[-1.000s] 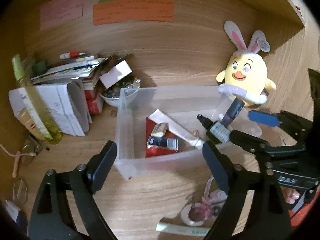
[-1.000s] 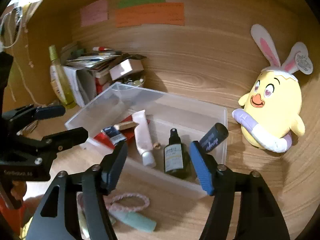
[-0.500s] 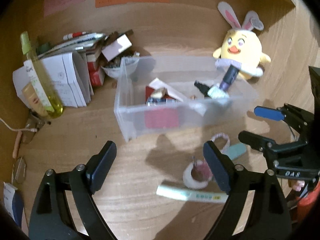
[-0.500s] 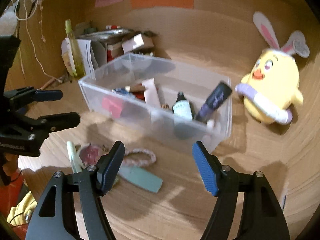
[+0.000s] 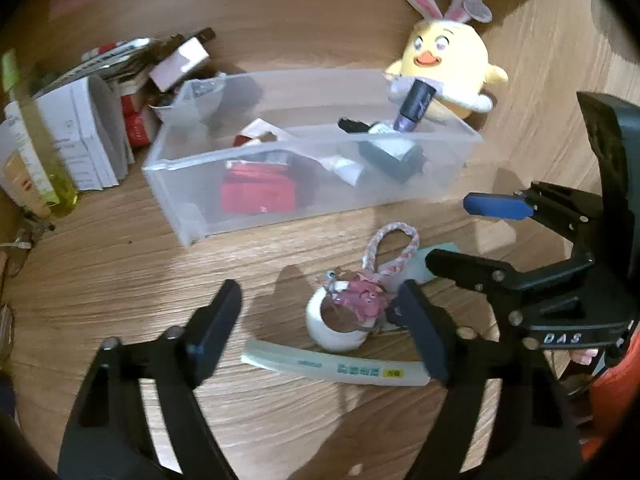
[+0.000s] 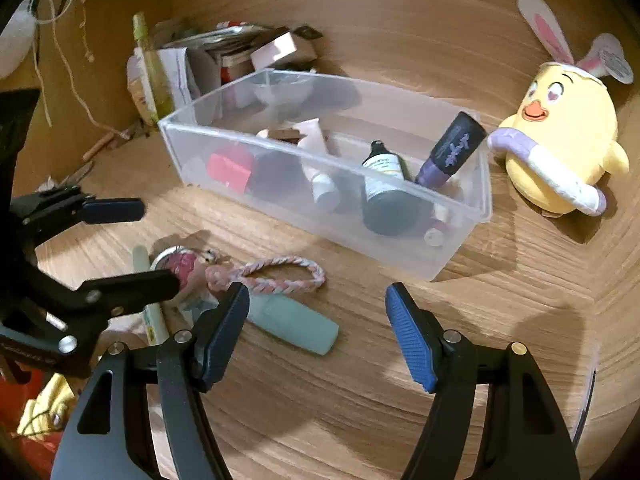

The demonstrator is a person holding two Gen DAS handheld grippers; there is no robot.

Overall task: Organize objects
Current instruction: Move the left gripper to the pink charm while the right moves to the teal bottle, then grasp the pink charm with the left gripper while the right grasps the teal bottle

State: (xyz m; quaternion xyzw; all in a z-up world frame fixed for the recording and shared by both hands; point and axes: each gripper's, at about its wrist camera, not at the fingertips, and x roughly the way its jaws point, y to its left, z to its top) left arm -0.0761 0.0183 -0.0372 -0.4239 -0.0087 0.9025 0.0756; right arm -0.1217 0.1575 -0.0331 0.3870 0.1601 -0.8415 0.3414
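Observation:
A clear plastic bin on the wooden desk holds a purple tube, a dark bottle, a white tube and red boxes. In front of it lie a round white case with a pink charm, a braided pink loop, a teal tube and a pale green tube. My left gripper is open, low over the round case. My right gripper is open and empty, over the teal tube's right end.
A yellow bunny-eared chick plush stands behind the bin at right. Boxes, papers and a small bowl are piled at back left beside a yellow-green bottle. Cords hang at far left.
Both grippers have pulled back from over the bin and dropped toward the loose items in front of it. Both stay open and empty.

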